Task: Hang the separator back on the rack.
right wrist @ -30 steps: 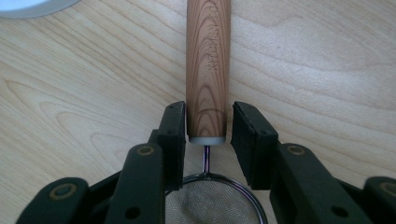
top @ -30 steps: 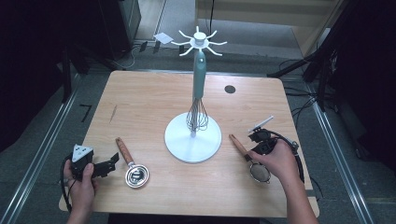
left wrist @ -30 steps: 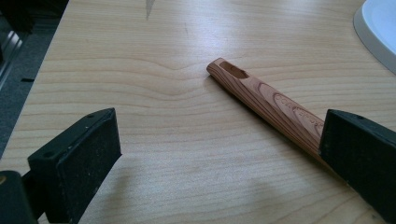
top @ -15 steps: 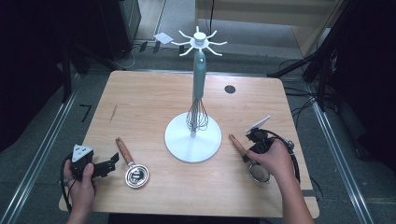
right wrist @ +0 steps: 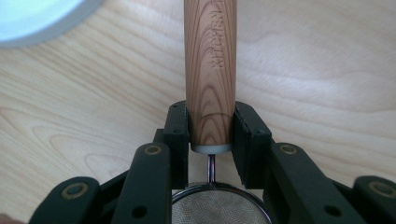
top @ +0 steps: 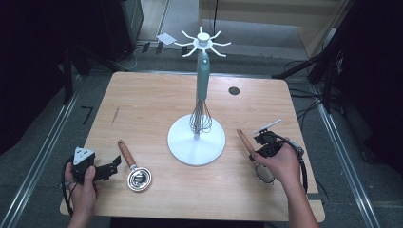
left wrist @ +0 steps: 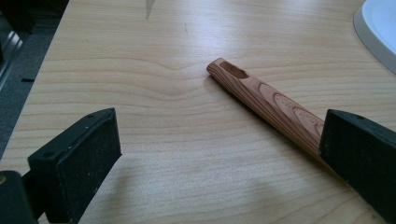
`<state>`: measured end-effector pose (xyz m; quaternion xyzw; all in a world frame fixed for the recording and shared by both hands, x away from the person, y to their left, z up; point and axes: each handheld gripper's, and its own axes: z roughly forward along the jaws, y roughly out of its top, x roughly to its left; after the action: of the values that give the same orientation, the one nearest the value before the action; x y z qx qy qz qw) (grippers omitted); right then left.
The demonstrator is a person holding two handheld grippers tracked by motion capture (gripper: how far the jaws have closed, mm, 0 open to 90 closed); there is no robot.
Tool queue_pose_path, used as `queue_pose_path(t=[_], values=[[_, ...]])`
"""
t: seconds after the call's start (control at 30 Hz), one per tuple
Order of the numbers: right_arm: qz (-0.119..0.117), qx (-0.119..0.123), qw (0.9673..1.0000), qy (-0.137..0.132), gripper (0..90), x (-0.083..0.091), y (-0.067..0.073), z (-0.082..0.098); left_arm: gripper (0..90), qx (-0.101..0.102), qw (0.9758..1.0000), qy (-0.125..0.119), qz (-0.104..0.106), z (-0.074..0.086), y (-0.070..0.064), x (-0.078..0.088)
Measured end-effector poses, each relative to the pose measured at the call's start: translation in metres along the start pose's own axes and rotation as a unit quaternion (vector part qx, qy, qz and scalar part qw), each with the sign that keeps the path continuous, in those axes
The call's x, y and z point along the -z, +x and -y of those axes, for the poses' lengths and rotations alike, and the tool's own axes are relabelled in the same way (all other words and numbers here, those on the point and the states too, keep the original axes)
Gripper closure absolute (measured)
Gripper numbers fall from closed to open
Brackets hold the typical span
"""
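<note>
While the right claw [right wrist: 211, 128] clenches the strainer's wooden handle [right wrist: 209, 70], the white stand [top: 196, 140] sits just beside, left claw [left wrist: 219, 154] released.

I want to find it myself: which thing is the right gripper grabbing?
Start at the tall white stand mid-table. Just right of its round base lies a strainer, wooden handle pinched by the right gripper. Unlike the scoop on the left, its bowl is wire mesh.

You can read "KITCHEN" stamped lengthwise into the wooden handle [right wrist: 210, 70] at the top centre of the right gripper view, its last letters cut off by the frame edge, and a "7" marked on the floor [top: 86, 114] at the left of the high view.
</note>
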<state>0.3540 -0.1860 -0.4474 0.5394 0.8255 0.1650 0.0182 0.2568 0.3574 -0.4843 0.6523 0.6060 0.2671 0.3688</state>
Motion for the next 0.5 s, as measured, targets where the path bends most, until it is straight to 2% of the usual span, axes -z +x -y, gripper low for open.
queue_pose_path(t=[0.1, 0.13, 0.2, 0.27, 0.33, 0.37, 0.4, 0.43, 0.47, 0.5], values=[[-0.003, -0.009, 0.9997, -0.023, 71.1, 0.005, 0.000, 0.001, 0.0, 0.000, 1.0000, 0.000, 0.000, 0.000, 0.000, 0.000], [-0.008, -0.011, 0.9988, -0.048, 71.1, 0.009, 0.000, 0.003, 0.0, 0.000, 1.0000, -0.001, 0.001, 0.000, 0.000, 0.000], [-0.010, -0.010, 0.9982, -0.058, 71.1, 0.011, 0.000, 0.004, 0.0, -0.001, 1.0000, -0.001, 0.001, 0.000, 0.000, 0.000], [-0.015, -0.011, 0.9953, -0.095, 71.1, 0.016, 0.001, 0.006, 0.0, -0.001, 1.0000, -0.001, 0.001, 0.000, 0.000, 0.000], [-0.024, -0.014, 0.9932, -0.113, 71.1, 0.018, 0.002, 0.007, 0.0, -0.001, 1.0000, -0.001, 0.001, 0.000, 0.000, 0.000], [-0.024, -0.014, 0.9932, -0.113, 71.1, 0.018, 0.002, 0.007, 0.0, -0.001, 1.0000, -0.001, 0.001, 0.000, 0.000, 0.000], [-0.031, -0.015, 0.9897, -0.139, 71.1, 0.020, 0.003, 0.008, 0.0, -0.001, 1.0000, -0.001, 0.000, 0.000, 0.000, 0.000], [-0.031, -0.015, 0.9897, -0.139, 71.1, 0.020, 0.003, 0.008, 0.0, -0.002, 1.0000, -0.001, 0.001, 0.000, 0.000, 0.000], [-0.033, -0.013, 0.9872, -0.156, 71.1, 0.021, 0.004, 0.010, 0.0, -0.001, 1.0000, -0.002, 0.001, 0.000, 0.000, 0.000], [-0.033, -0.013, 0.9872, -0.156, 71.1, 0.021, 0.004, 0.010, 0.0, -0.001, 1.0000, 0.000, 0.001, 0.000, 0.000, 0.000]])
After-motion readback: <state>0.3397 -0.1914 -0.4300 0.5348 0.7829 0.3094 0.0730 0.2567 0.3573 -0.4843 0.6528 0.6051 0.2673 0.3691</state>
